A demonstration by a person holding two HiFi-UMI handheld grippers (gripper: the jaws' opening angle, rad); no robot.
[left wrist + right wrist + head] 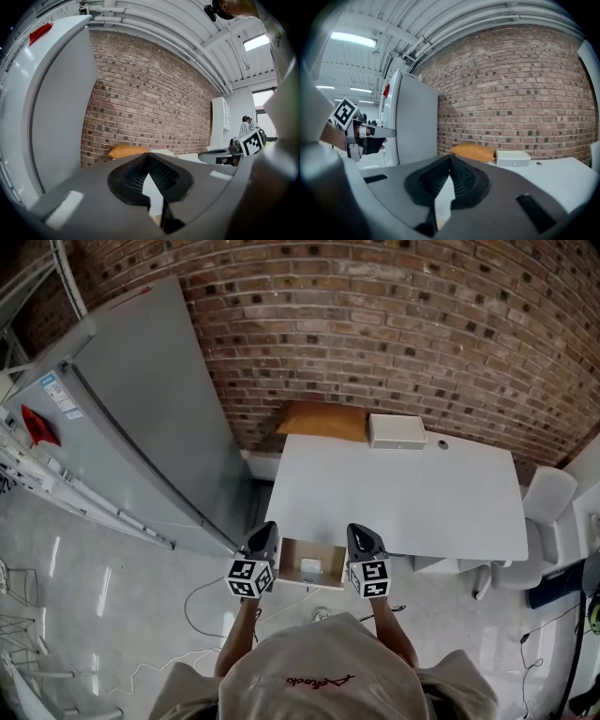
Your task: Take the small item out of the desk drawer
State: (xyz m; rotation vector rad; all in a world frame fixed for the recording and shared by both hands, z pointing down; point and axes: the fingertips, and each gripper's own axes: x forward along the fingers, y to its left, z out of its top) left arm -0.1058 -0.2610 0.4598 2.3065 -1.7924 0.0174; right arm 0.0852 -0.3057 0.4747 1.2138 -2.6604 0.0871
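Left gripper point(264, 532) and right gripper point(362, 534) are both pinched shut, holding nothing. Desk drawer point(292, 560) is open. Small white item point(311, 567) sits inside, not grabbed yet.

The worktop point(403, 502) is coloured white, the wall point(375, 334) patterned in red-brown brick. The cushion point(323, 420) is coloured orange, the box point(397, 430) white, the drawer point(291, 555) tan, its small item point(310, 567) white.
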